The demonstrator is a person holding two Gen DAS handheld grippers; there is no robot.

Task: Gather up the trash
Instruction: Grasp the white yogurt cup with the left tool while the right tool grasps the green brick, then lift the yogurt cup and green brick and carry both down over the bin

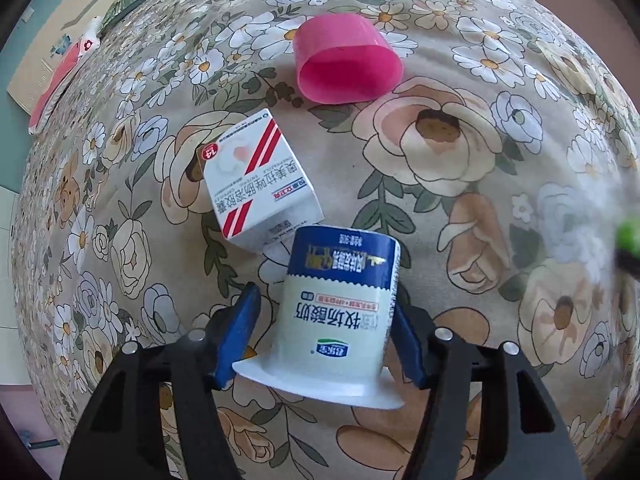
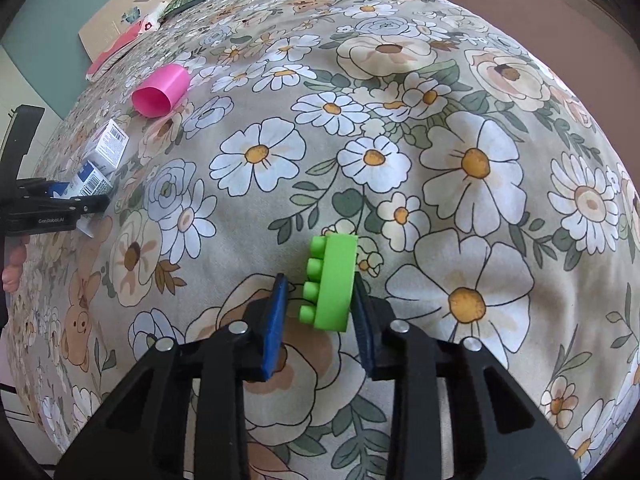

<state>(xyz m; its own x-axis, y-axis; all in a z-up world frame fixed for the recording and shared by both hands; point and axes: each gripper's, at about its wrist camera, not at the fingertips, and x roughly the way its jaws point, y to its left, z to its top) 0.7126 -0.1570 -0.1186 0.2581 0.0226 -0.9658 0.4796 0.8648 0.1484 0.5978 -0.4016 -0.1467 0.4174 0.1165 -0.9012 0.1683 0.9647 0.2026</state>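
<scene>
Blue-padded fingers of the left gripper bracket one yogurt cup at the bottom centre of the left wrist view; the cup sits upside down on the floral bedspread, its white rim flange nearest the camera, and the right pad touches its side while the left pad stands just off it, so the jaws are partly closed around the cup without a firm squeeze on both sides; one white medicine box with red stripes lies just beside the cup's far end, above and left of it, and one pink cup lies on its side near the top centre, mouth toward the camera, well apart from both; open bedspread fills the right half of that frame. In the right wrist view the right gripper is narrowed about one green toy brick at lower centre; the right pad presses its flat back, and the left pad sits a sliver off the studs; wide bare cloth lies to the right and above; the bed's edge drops away at the far left.
</scene>
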